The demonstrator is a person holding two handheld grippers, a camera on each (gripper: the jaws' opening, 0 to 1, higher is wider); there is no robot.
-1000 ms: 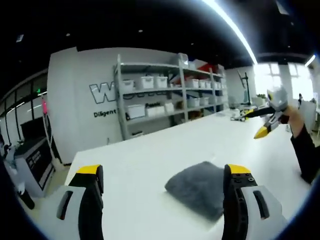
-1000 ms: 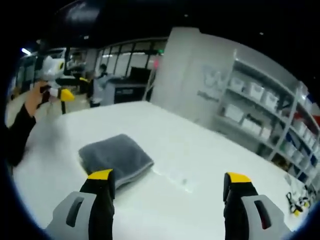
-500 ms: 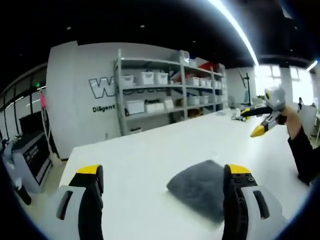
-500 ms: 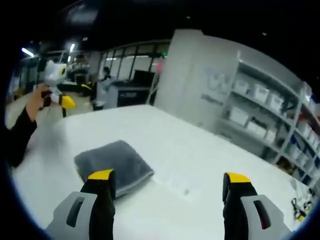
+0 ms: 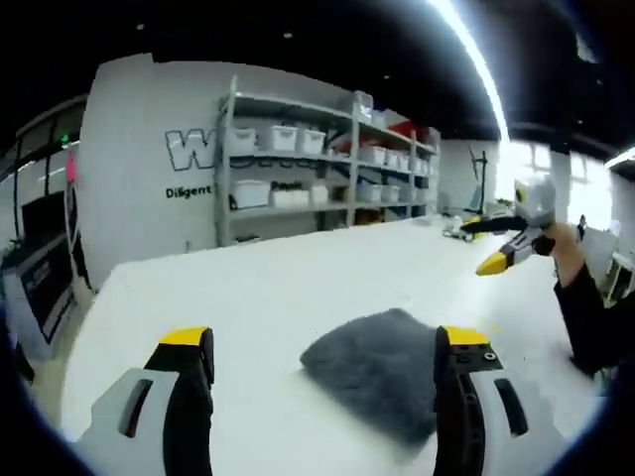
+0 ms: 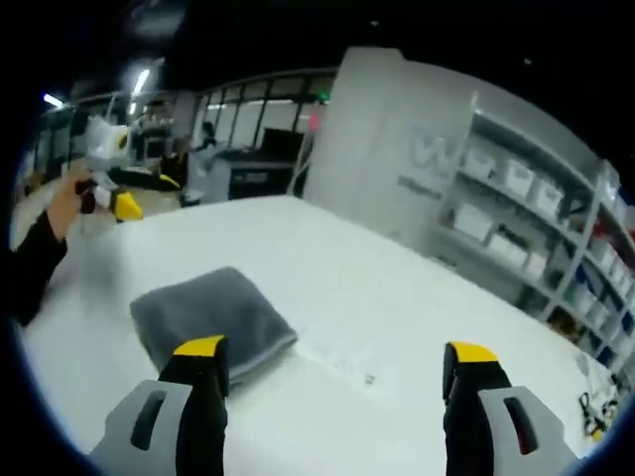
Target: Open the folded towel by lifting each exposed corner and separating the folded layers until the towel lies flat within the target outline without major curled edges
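White and broad, the table (image 5: 298, 288) runs away from us toward a grey wall with dark lettering (image 5: 193, 149) and a metal shelving unit (image 5: 327, 149) stocked with pale storage bins. We see the folded grey towel (image 5: 372, 367) lying on the near part of the table, still a compact folded block with its layers unopened. In the left gripper view it sits between our left gripper's (image 5: 322, 342) two yellow-tipped jaws, nearer the right one, whose tip overlaps its near right edge in the picture; whether that jaw touches the cloth we cannot tell. Those jaws stand wide apart with nothing between them.

Farther off on the right of that view, our right gripper (image 5: 493, 246) hangs above the table, held by a hand (image 5: 568, 238) in a dark sleeve, well apart from the towel.

From the right gripper view, the towel (image 6: 210, 317) lies at near left, just beyond the left jaw of the right gripper (image 6: 337, 349), whose jaws are likewise spread and empty. A faint label or marking (image 6: 347, 365) shows on the table just right of the towel. At far left the left gripper (image 6: 124, 193) is held up by the other hand (image 6: 64, 193), clear of the towel. Small objects (image 6: 592, 405) lie at the table's far right edge, too small to identify.
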